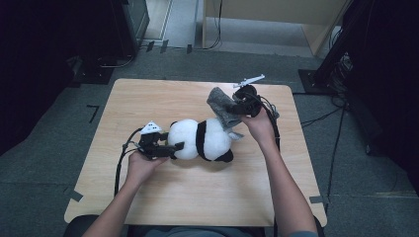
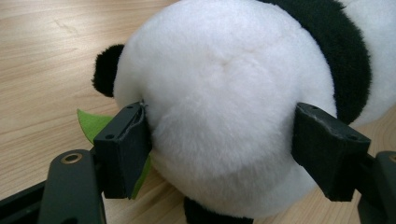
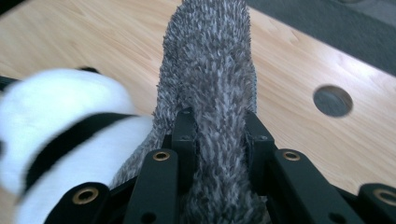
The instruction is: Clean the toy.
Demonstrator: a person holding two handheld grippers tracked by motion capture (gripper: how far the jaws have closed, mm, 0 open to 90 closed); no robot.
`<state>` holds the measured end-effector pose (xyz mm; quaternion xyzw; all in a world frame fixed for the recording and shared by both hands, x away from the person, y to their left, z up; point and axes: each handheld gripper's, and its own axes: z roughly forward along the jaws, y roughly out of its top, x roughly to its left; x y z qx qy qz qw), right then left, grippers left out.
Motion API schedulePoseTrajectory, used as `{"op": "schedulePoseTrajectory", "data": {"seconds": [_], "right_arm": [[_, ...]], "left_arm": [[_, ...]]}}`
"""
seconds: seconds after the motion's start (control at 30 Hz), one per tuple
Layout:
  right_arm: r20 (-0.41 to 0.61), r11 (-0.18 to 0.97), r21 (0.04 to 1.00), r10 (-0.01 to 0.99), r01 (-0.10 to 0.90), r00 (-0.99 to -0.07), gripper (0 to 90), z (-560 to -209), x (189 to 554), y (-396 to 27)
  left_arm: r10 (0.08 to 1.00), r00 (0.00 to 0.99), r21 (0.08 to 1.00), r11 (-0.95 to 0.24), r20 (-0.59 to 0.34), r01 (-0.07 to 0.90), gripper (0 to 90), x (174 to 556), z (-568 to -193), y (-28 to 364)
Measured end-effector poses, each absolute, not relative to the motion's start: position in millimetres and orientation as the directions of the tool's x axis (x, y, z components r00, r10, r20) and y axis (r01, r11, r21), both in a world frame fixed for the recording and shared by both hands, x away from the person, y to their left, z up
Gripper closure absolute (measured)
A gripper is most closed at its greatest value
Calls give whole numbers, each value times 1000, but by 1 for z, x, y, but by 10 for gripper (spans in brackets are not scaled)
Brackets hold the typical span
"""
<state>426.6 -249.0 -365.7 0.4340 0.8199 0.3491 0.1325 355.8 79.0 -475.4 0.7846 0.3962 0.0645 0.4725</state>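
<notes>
A black-and-white plush panda [image 1: 202, 140] lies on its side in the middle of the wooden table [image 1: 197, 197]. My left gripper [image 1: 175, 148] comes at it from the left. Its two pads dent the round white rear of the panda [image 2: 224, 93], so my left gripper [image 2: 219, 149] is shut on it. A green felt leaf [image 2: 91, 123] sticks out behind the left pad. My right gripper [image 1: 242, 104] is lifted above the panda's far end, shut on a grey fuzzy cloth [image 1: 220, 106]. That cloth [image 3: 210, 79] runs up between the pads of my right gripper [image 3: 219, 126], beside the panda [image 3: 56, 107].
A round hole [image 3: 332, 100] is cut in the tabletop near the right gripper. Grey carpet surrounds the table, with black stands and cables [image 1: 341, 64] on the floor at the far right and dark equipment [image 1: 99, 64] at the far left.
</notes>
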Motion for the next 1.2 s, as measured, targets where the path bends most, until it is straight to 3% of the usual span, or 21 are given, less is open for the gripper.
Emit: {"op": "schedulePoseTrajectory", "data": {"seconds": [0.5, 0.87, 1.2], "right_arm": [[75, 458, 739, 673, 493, -736, 721, -342, 397, -176], [108, 495, 721, 610, 484, -785, 720, -361, 396, -124], [113, 520, 687, 614, 508, -781, 720, -385, 400, -109]], "left_arm": [[685, 676, 795, -235, -273, 559, 232, 356, -475, 79], [687, 675, 793, -239, -270, 560, 231, 356, -475, 79], [688, 673, 792, -239, -271, 563, 231, 355, -475, 79]]}}
